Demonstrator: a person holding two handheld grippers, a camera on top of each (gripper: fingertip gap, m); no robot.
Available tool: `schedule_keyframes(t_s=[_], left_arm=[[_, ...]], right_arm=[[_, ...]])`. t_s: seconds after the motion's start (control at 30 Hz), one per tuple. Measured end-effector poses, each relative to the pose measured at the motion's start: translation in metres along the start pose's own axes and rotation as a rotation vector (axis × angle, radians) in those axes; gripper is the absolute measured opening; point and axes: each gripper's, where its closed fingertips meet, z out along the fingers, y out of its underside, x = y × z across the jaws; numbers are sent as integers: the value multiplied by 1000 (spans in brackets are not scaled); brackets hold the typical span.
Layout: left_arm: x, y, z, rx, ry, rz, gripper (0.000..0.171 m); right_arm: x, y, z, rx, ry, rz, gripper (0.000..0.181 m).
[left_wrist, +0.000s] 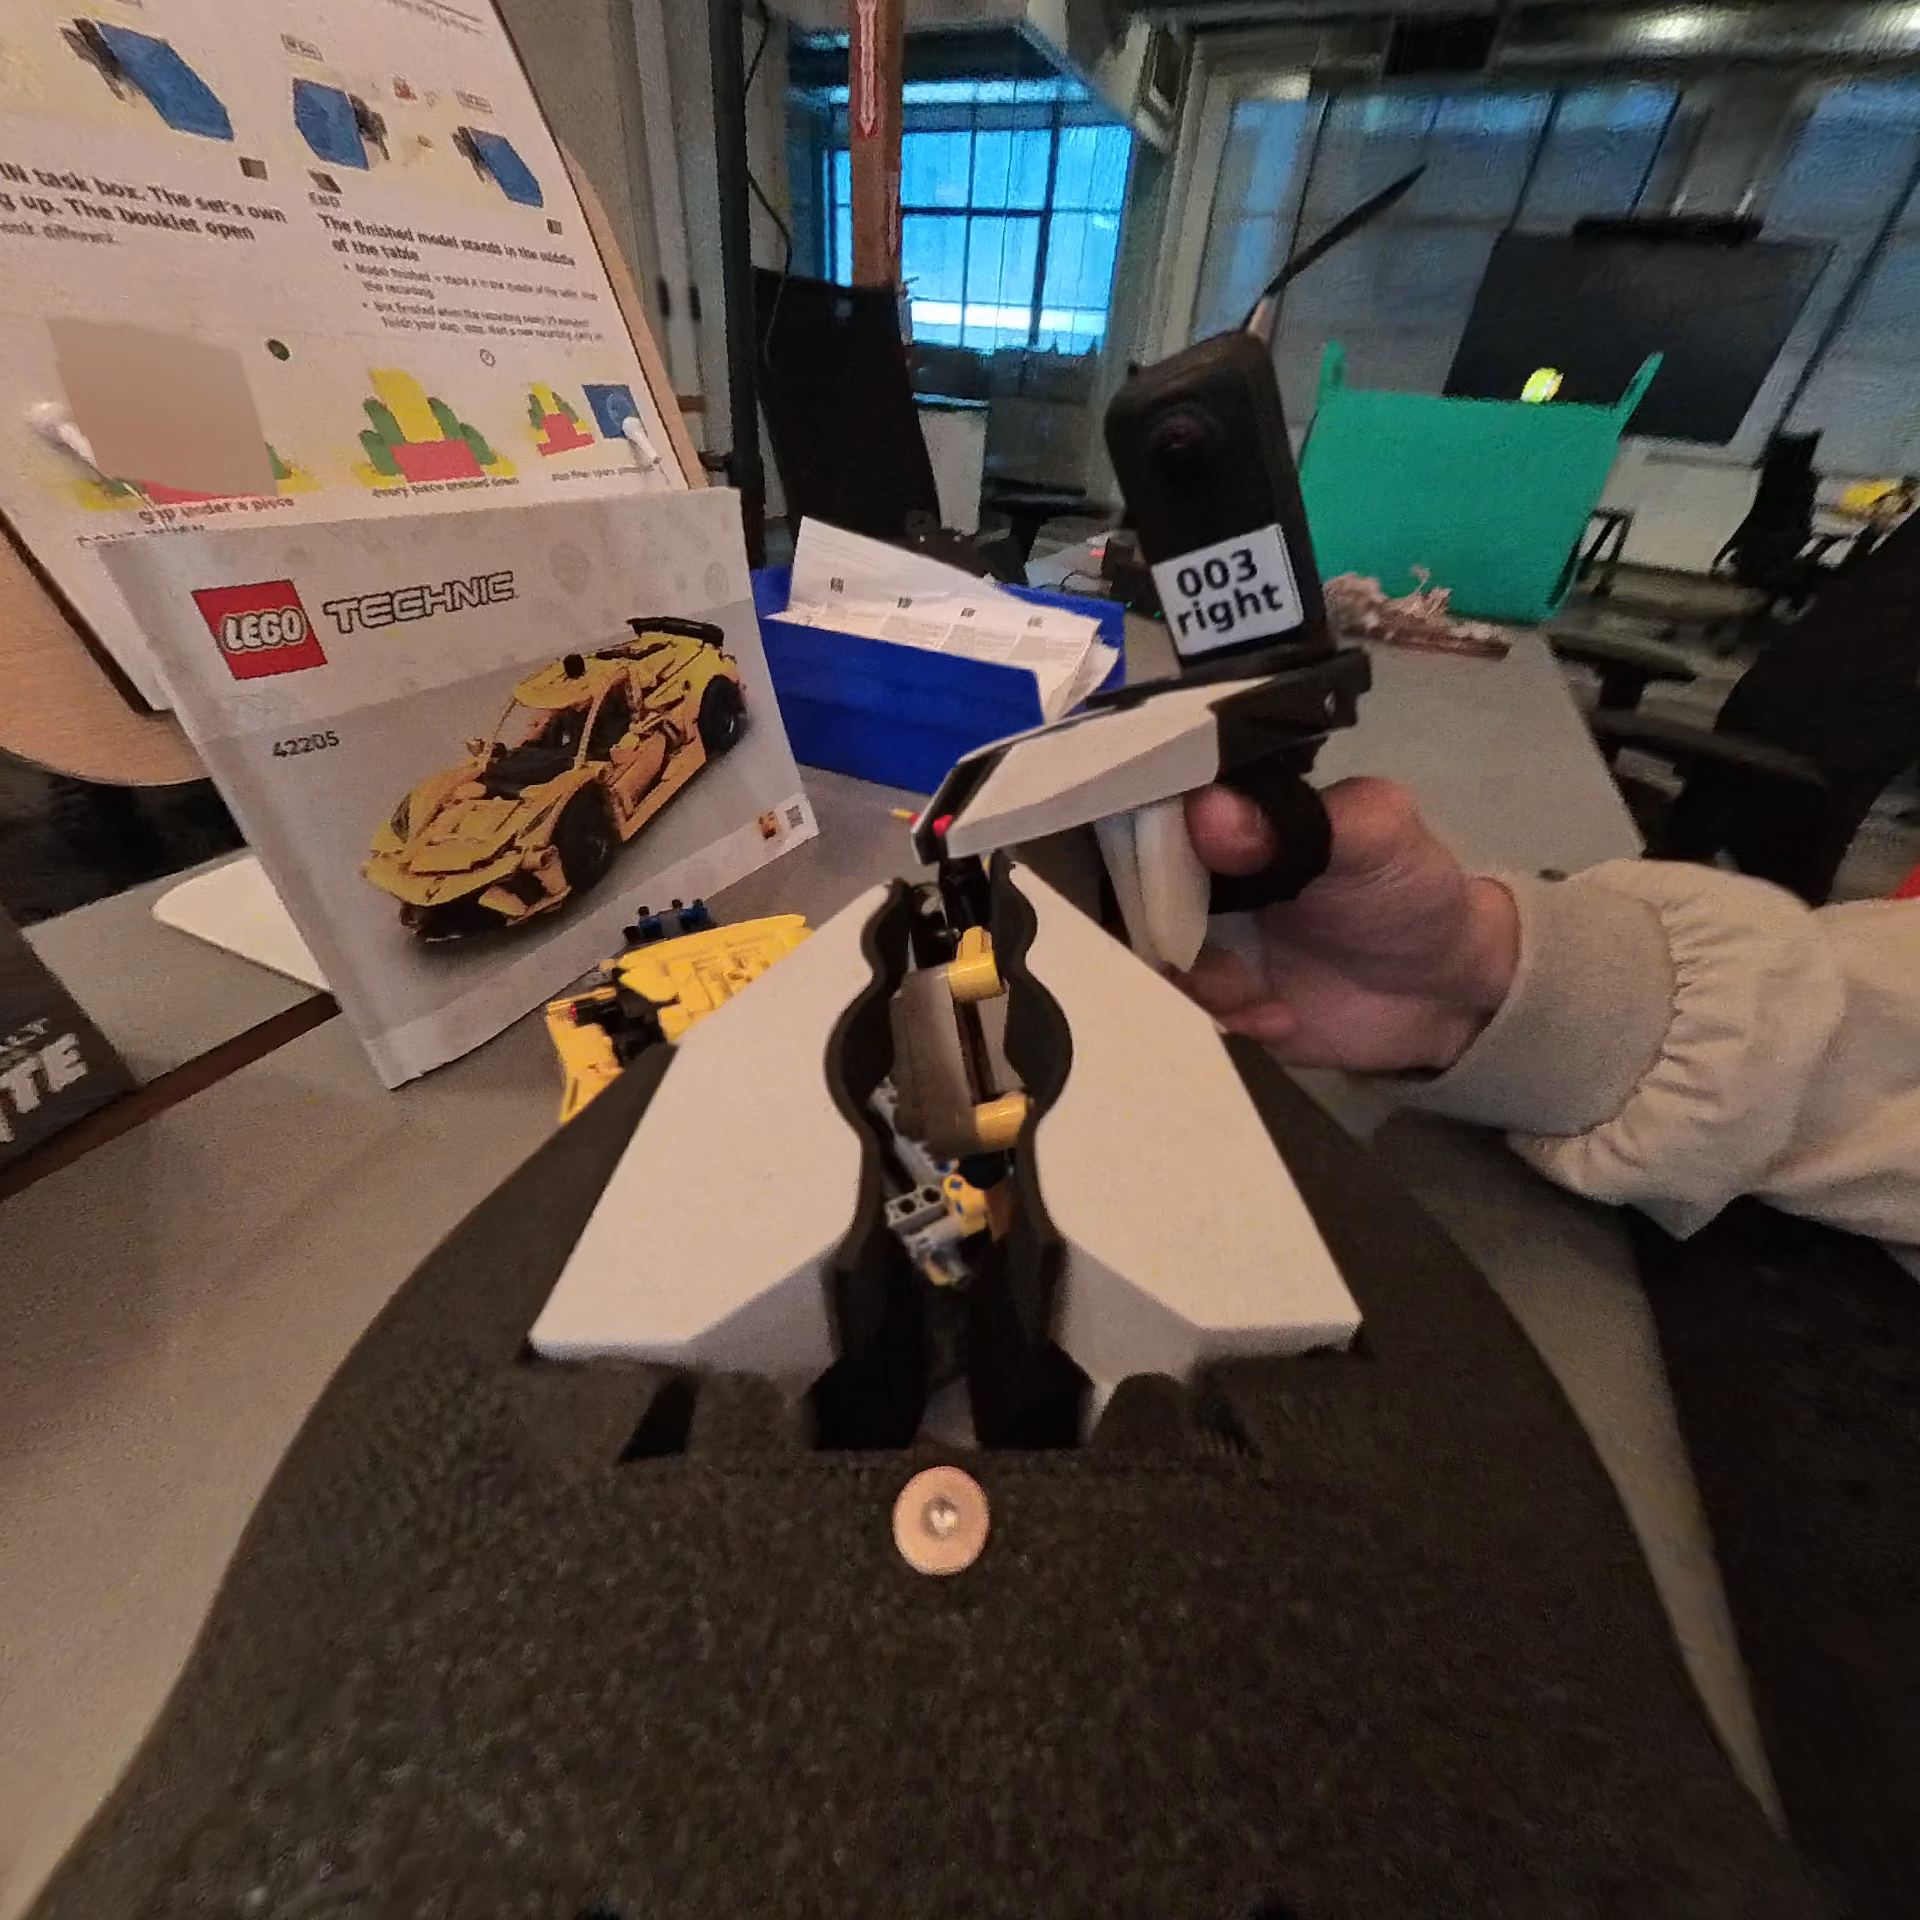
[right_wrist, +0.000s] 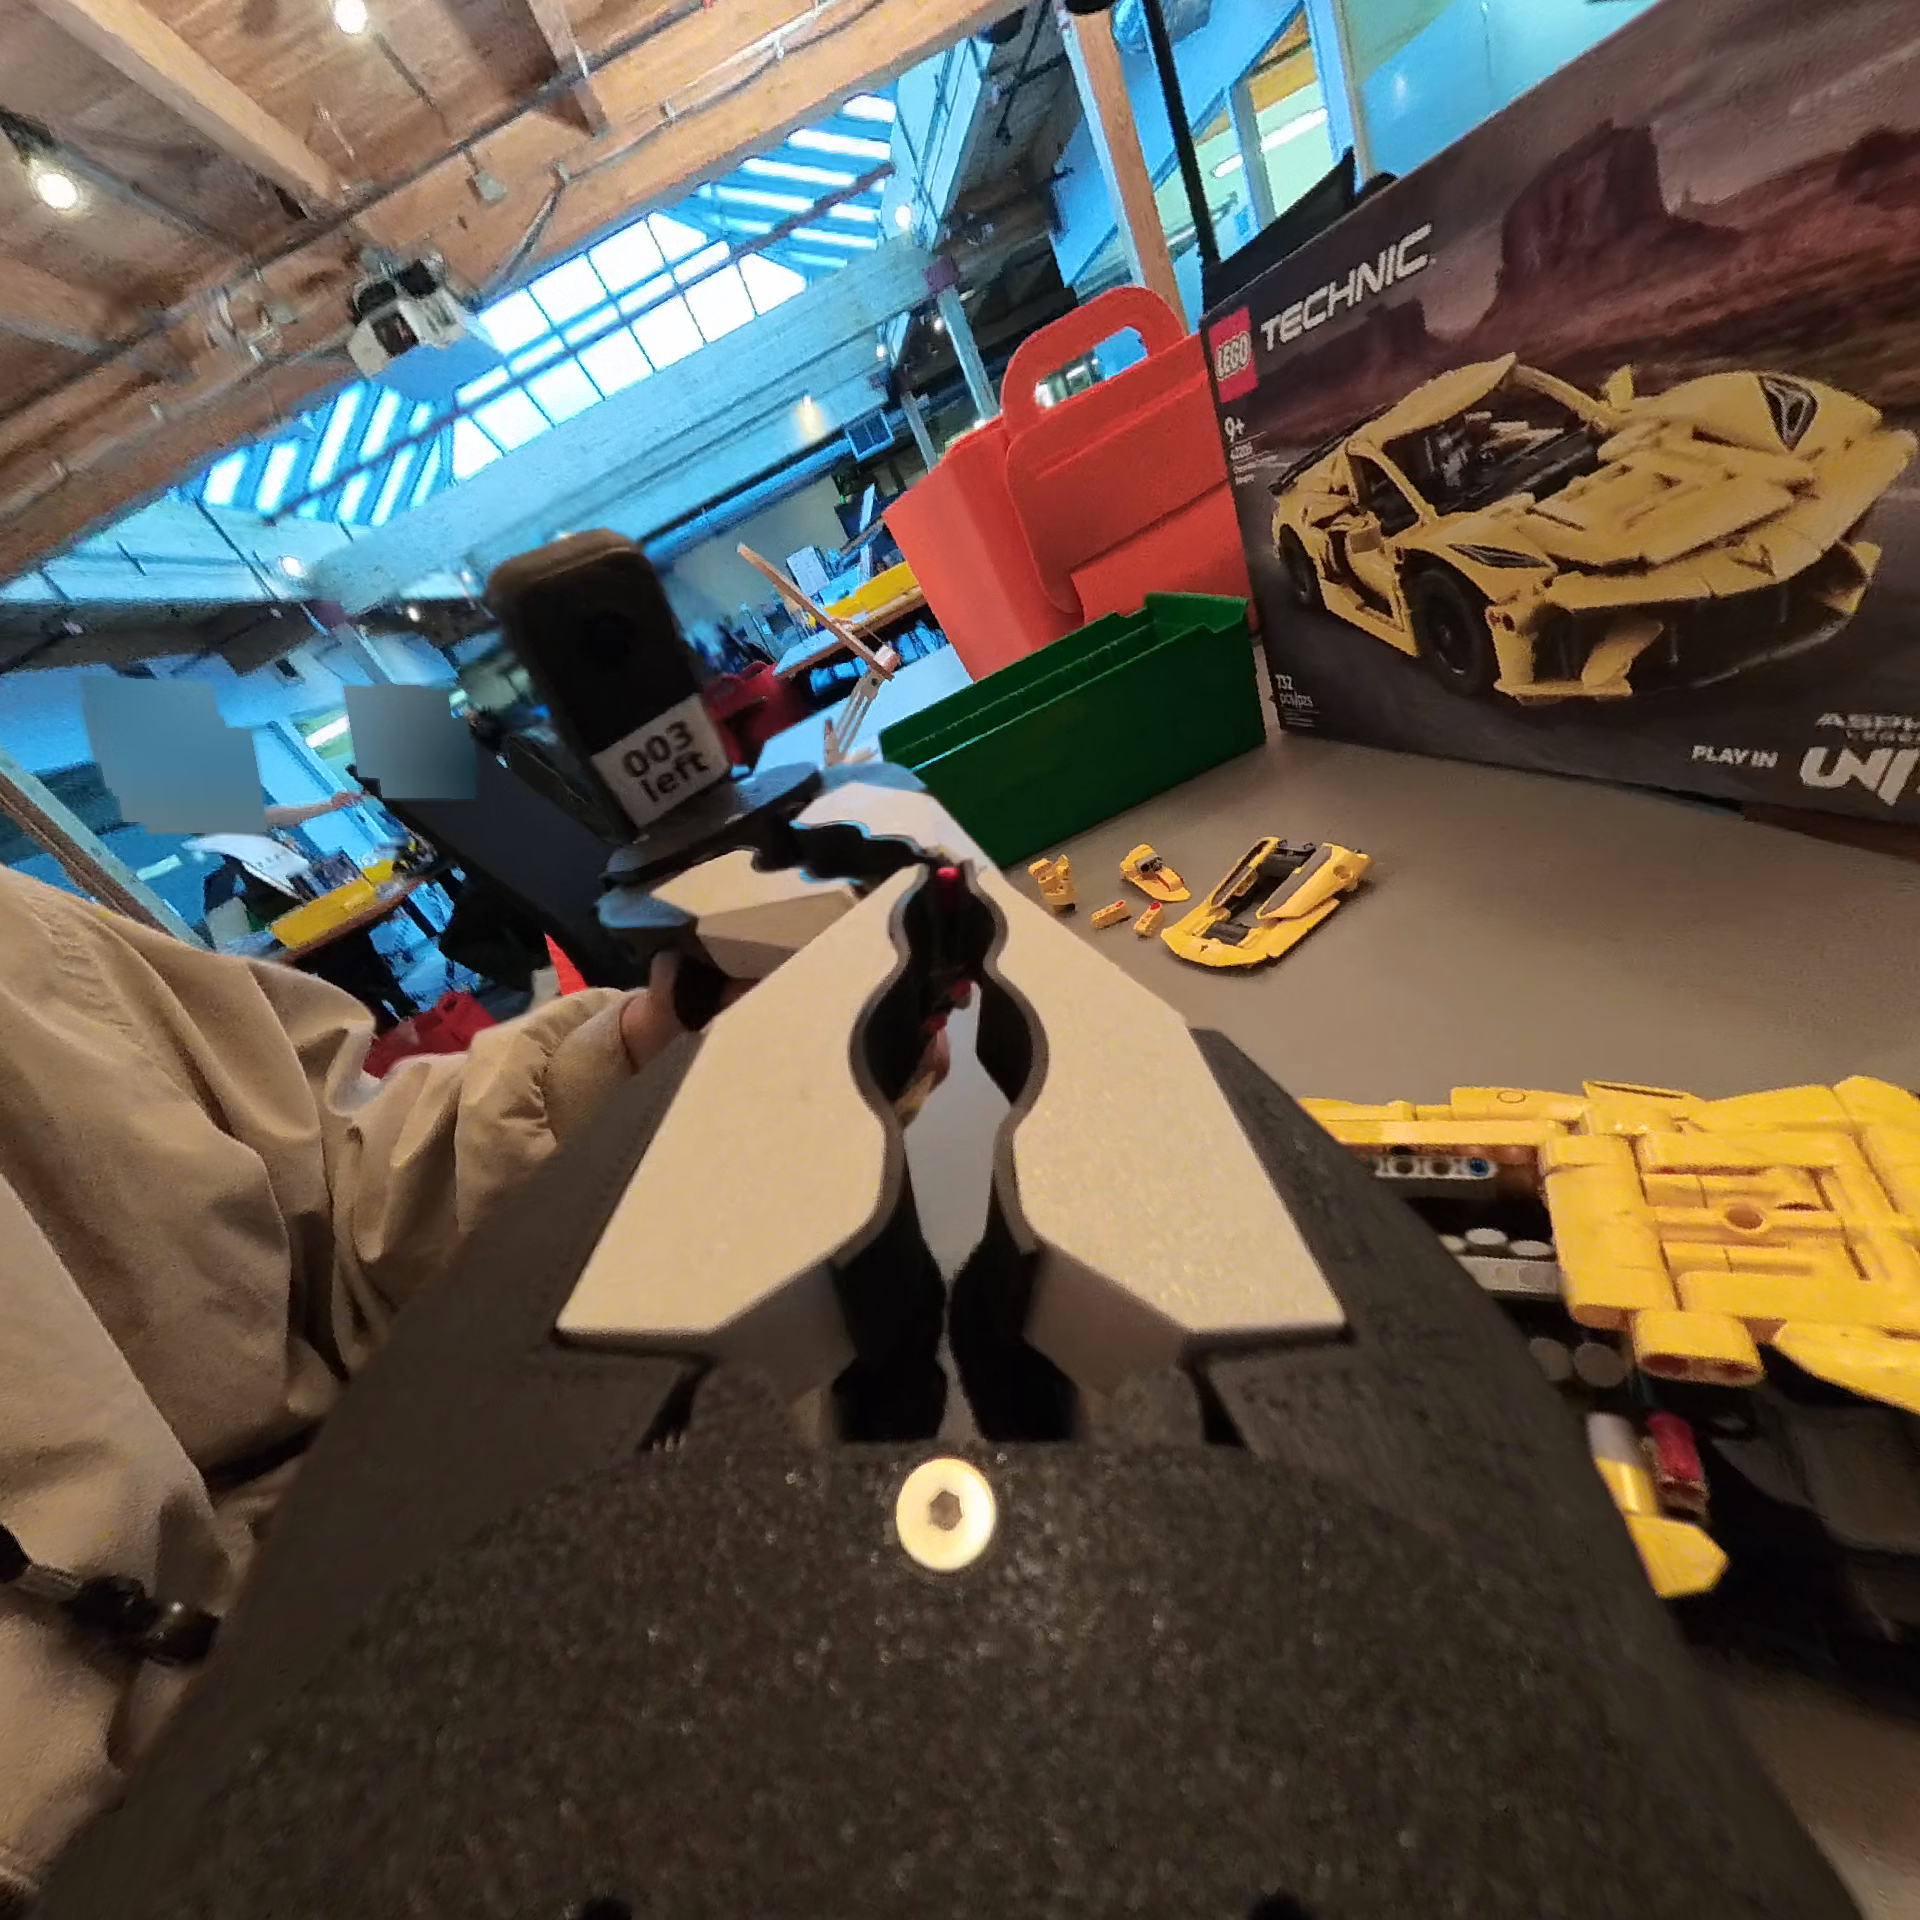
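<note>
Two claws meet midair: left claw (left_wrist: 951, 1039) clamps a light, fragile brick sub-assembly (left_wrist: 956, 1081); right claw (right_wrist: 951, 935) pinches its black-and-red end, best held by rigid beams.

Blue bin (left_wrist: 904, 707), green bin (right_wrist: 1081, 727), set box (right_wrist: 1579, 499).

The matt grey smooth worktop (right_wrist: 1507, 935) carries glossy yellow plastic car-body pieces (right_wrist: 1262, 902), a glossy green plastic bin (right_wrist: 1081, 727) and a satin printed paper booklet (left_wrist: 488, 769); a grainy matt black gripper body (left_wrist: 935, 1662) holds a shiny metal screw (left_wrist: 940, 1519).
</note>
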Motion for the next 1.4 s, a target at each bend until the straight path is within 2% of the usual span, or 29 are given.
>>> schedule_keyframes(t_s=[0.17,0.23,0.3,0.33,0.4,0.5,0.57,1.0,1.03,1.07,1.1,1.13,1.17,1.2,1.23,1.3,1.4], left_arm=[[-7,11,1,-119,-78,96,14],[0,0,-1,-82,-65,89,14],[0,1,-4,-104,-52,89,14],[1,-1,-3,-84,-27,30,14],[1,3,-3,-123,-40,61,14],[3,3,-4,-118,-13,28,14],[2,1,-3,-112,-24,33,14],[5,-3,-1,-101,-17,19,15],[9,9,1,-159,3,37,10],[21,54,2,-367,67,74,15],[39,82,7,-435,142,72,13],[56,78,13,-398,175,83,14],[65,45,17,-268,176,109,14],[56,20,17,-183,132,120,14],[39,9,14,-132,80,118,14],[26,21,14,-154,77,43,14],[46,37,16,-170,171,37,15]], right_arm=[[9,6,3,32,8,65,0],[-2,-5,1,101,-52,81,0],[-2,-2,3,79,-37,37,0],[-4,-4,3,97,-53,42,0],[-2,0,2,80,-69,57,0],[-4,0,3,67,-71,56,0],[-4,-3,2,105,-110,136,0],[-7,-10,0,108,-110,123,0],[-3,-25,-10,213,-107,146,3],[8,-77,-53,510,-161,247,2],[27,-109,-98,648,-100,224,1],[27,-127,-130,684,-52,141,1],[21,-122,-130,529,63,-26,1],[16,-114,-127,413,130,-122,1],[16,-111,-127,373,133,-95,2],[38,-107,-139,388,117,88,1],[59,-91,-152,276,180,183,1]])
